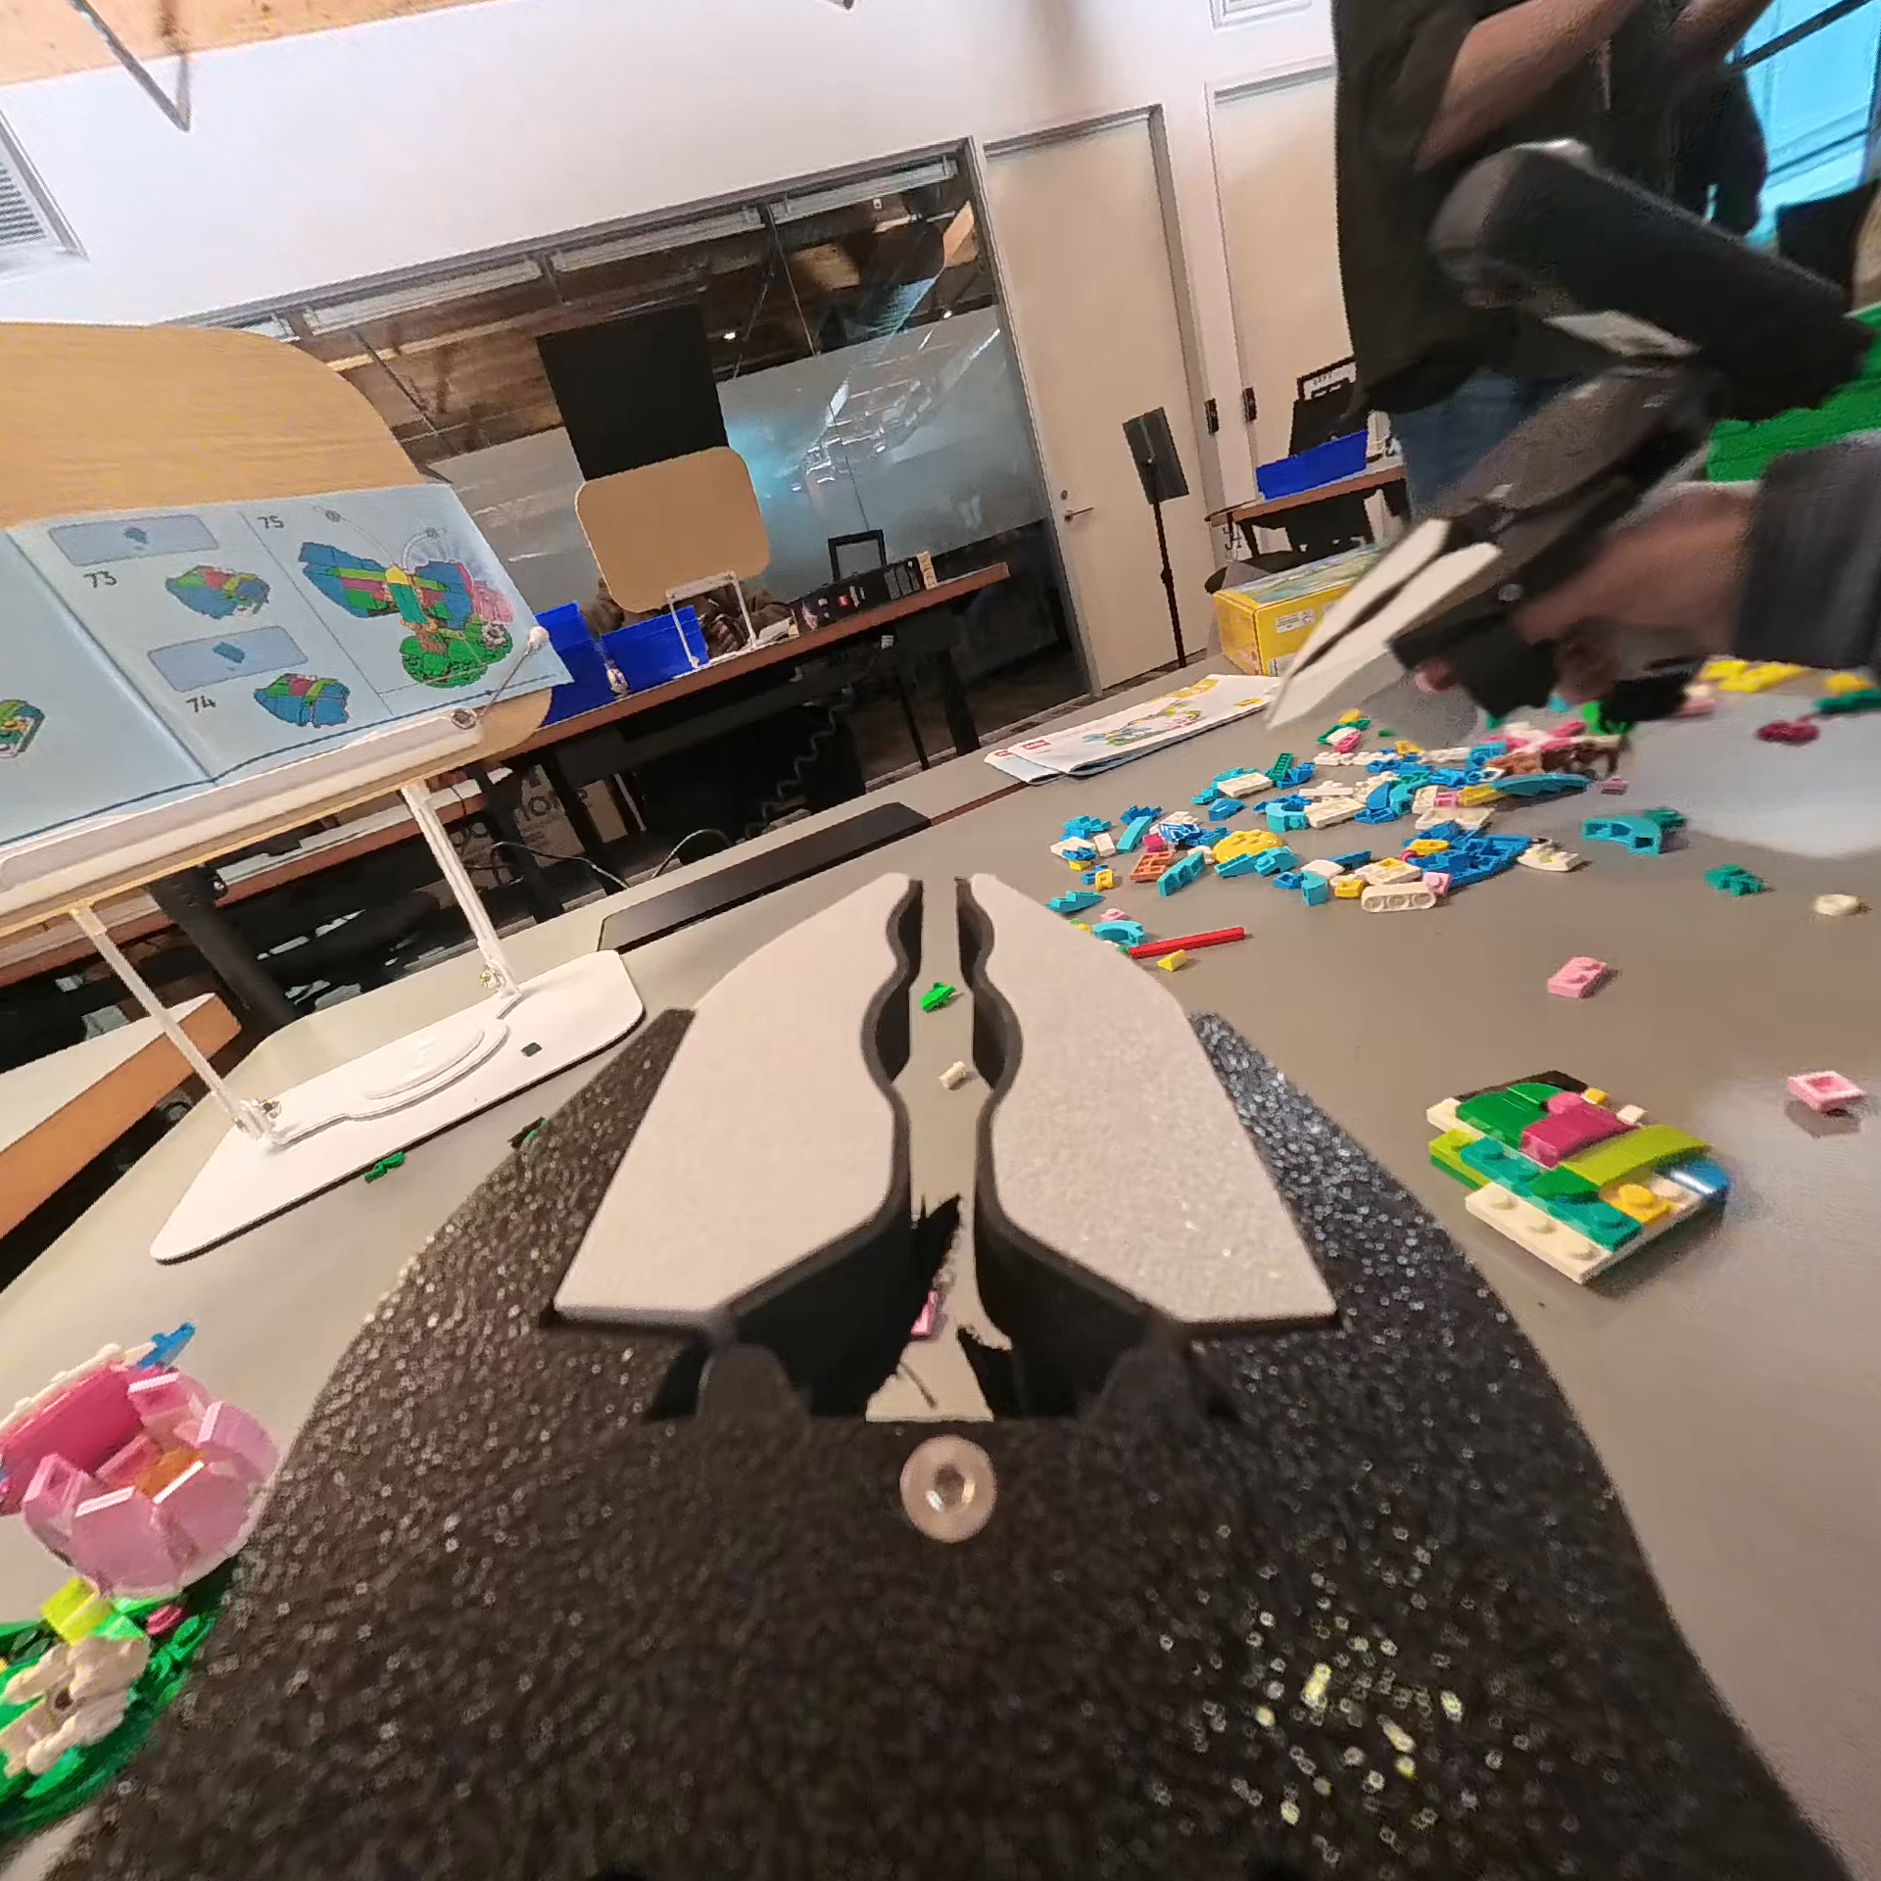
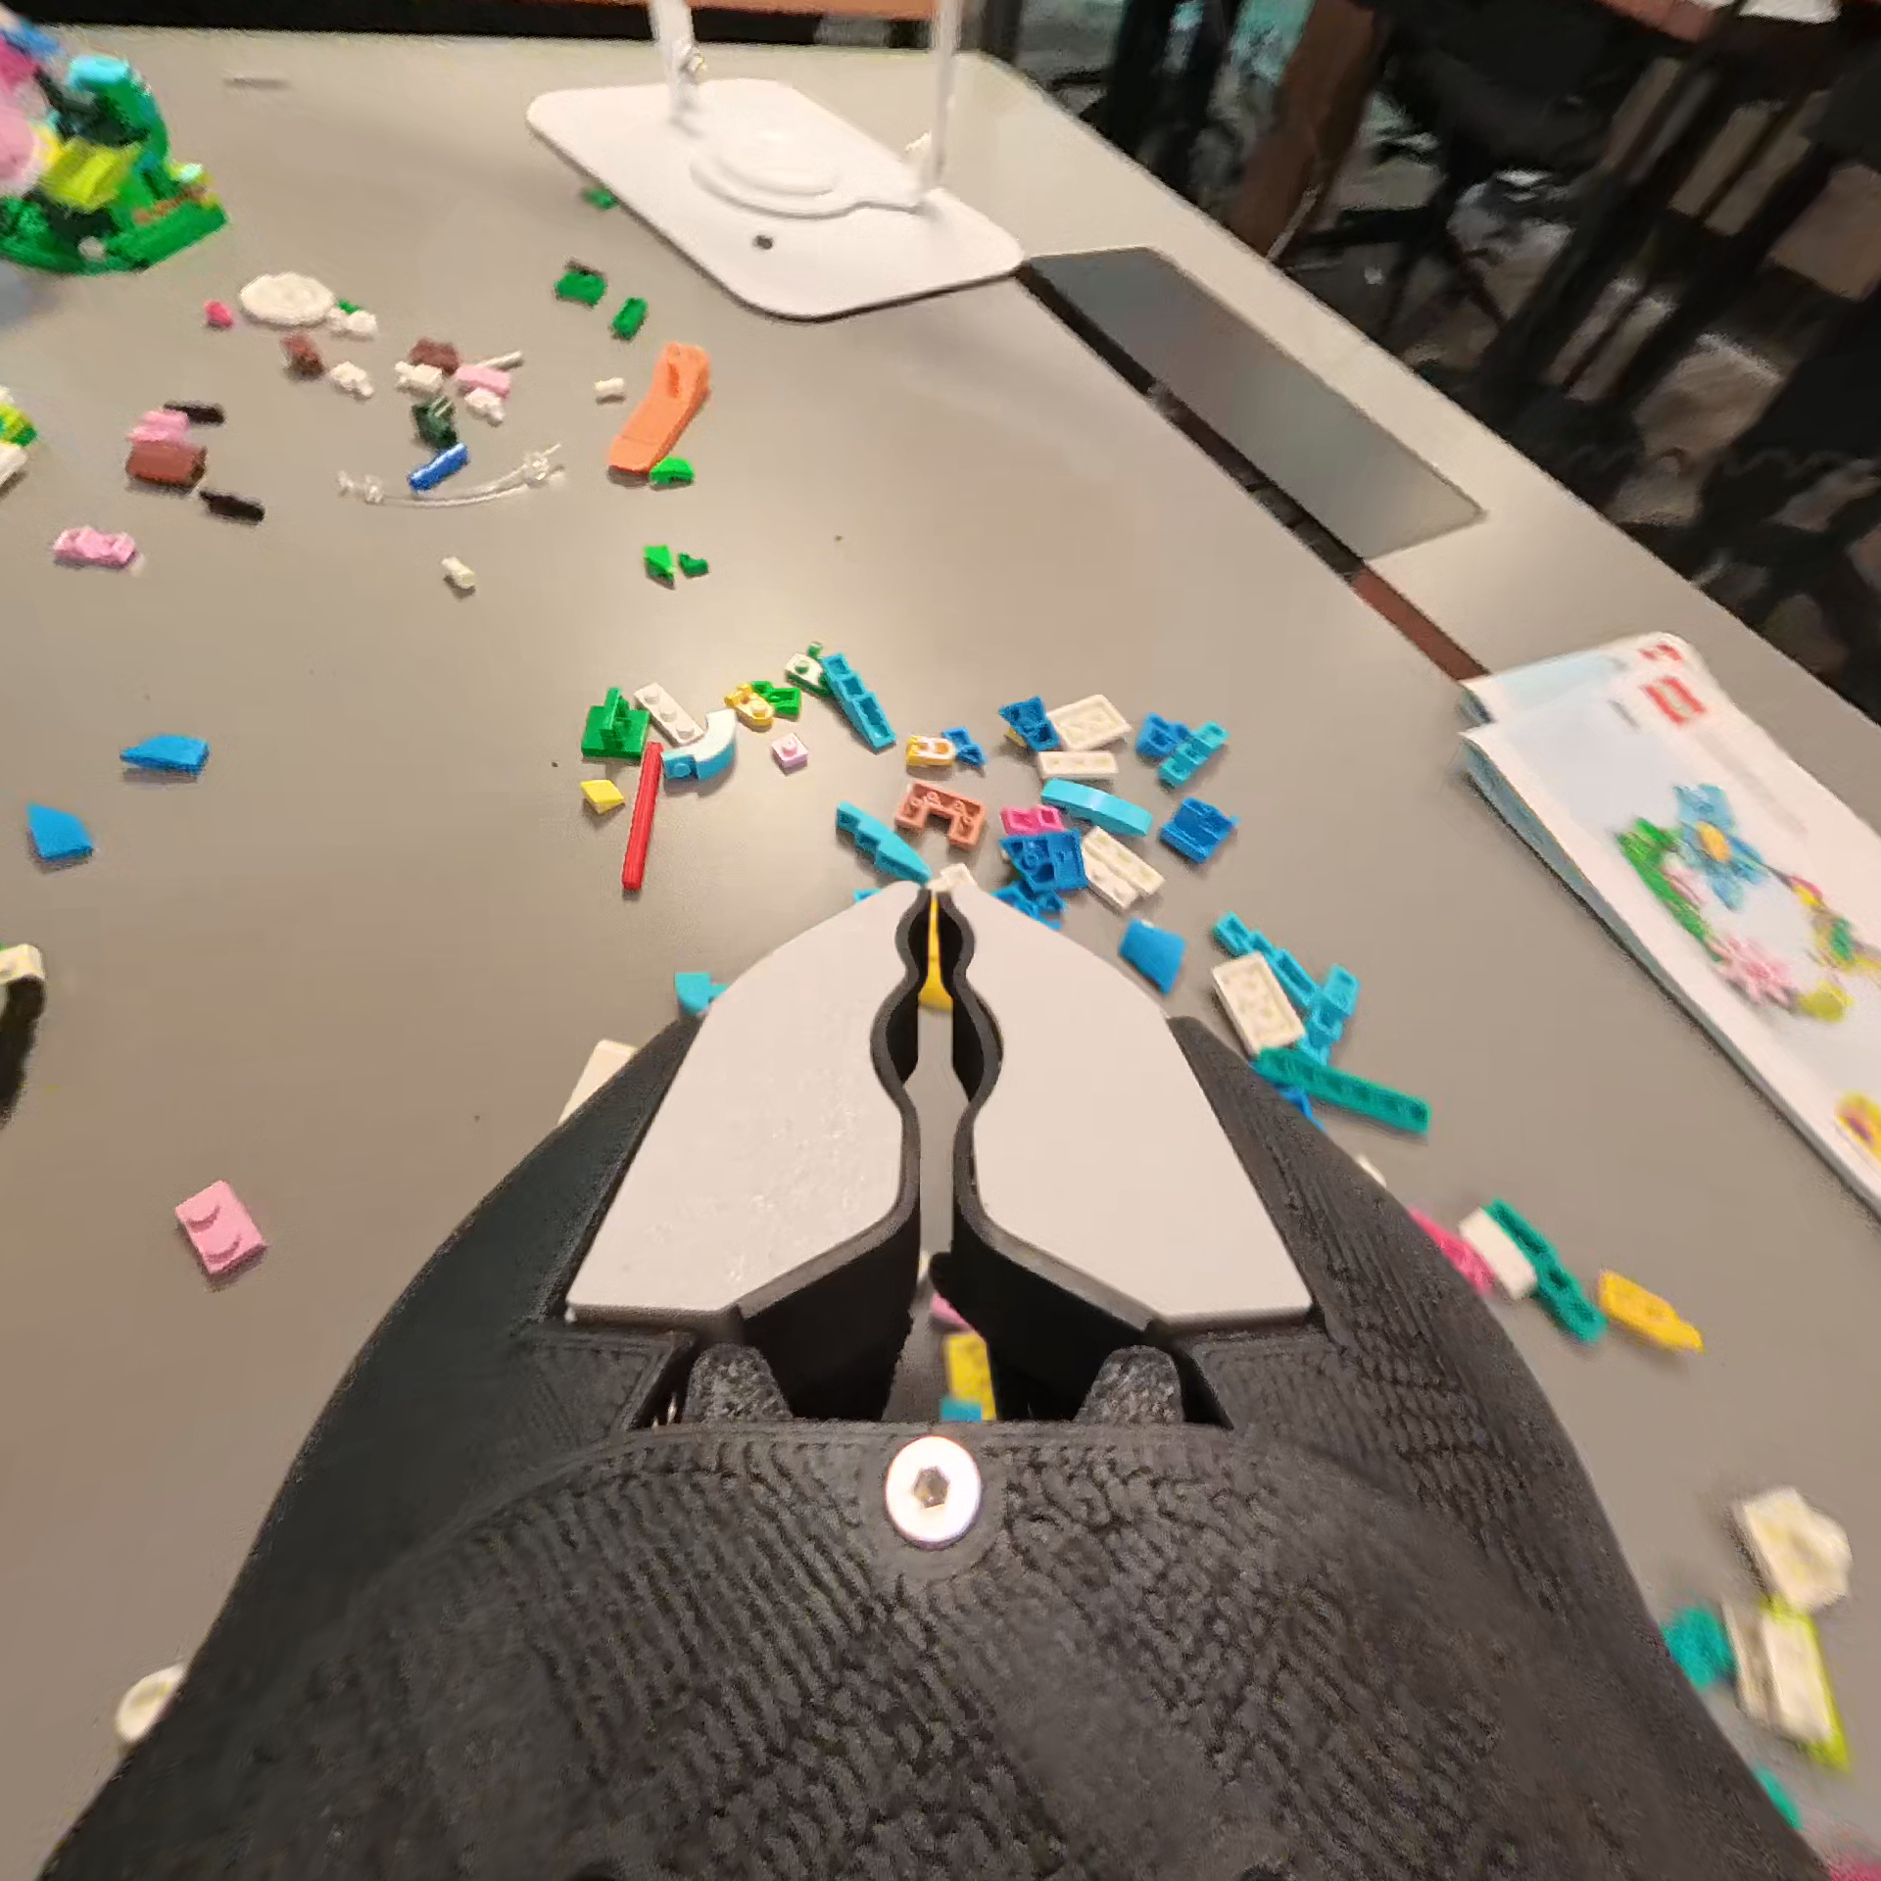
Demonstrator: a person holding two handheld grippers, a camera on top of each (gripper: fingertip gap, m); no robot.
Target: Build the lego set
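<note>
My left gripper (image 1: 942, 884) hovers low over the grey table (image 1: 1323, 1425), its fingers only slightly apart and empty. A part-built green, pink, blue and white plate assembly (image 1: 1573, 1171) lies to its right. My right gripper (image 2: 931, 894) has its tips together over the pile of loose bricks (image 2: 1069, 814). A yellow piece (image 2: 932, 967) shows through its finger gap; I cannot tell if it is held. The right gripper also shows in the left wrist view (image 1: 1285, 702), above the pile (image 1: 1354, 814). A finished pink flower model (image 1: 122, 1476) stands at the near left.
An open instruction booklet (image 1: 254, 631) rests on a stand with a white base (image 1: 407, 1079) (image 2: 784, 193). Closed booklets (image 2: 1679, 865) lie by the table edge. An orange brick separator (image 2: 662, 407), a red rod (image 2: 641, 814) and scattered small pieces lie around. A person stands behind the right gripper. About 25 cm separates my left fingertips from my right. The finished pink flower model (image 1: 122, 1476) is closer to my left gripper, around 20 cm from its tips; the right tips are 40 cm off.
</note>
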